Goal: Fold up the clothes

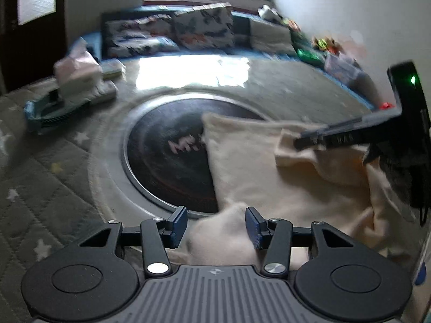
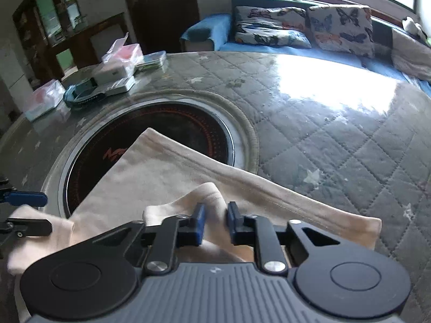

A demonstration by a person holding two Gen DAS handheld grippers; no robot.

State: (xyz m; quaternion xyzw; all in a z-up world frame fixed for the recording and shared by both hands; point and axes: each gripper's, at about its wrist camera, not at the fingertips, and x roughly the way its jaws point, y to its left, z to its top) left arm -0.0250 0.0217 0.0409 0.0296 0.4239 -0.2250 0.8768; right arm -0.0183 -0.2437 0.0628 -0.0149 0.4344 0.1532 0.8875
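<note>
A cream garment (image 1: 269, 183) (image 2: 150, 172) lies partly over the black round heater plate (image 1: 167, 167) (image 2: 175, 126) set in the table's middle. My left gripper (image 1: 216, 224) stands open around a raised bunch of the garment's near edge; the fabric fills most of the gap, with a sliver still free at the left pad. In the right wrist view the left gripper (image 2: 27, 211) shows at the left edge with cloth between its fingers. My right gripper (image 2: 216, 220) is shut on a folded-up corner of the garment. The left wrist view shows the right gripper (image 1: 309, 141) pinching that corner.
A grey quilted cover with stars (image 2: 323, 140) (image 1: 40, 188) spreads over the round table. Boxes, plastic packets and a blue tray (image 2: 115, 72) (image 1: 78, 86) crowd its far left side. Beyond the table is a blue sofa with butterfly cushions (image 2: 339, 27) (image 1: 202, 29).
</note>
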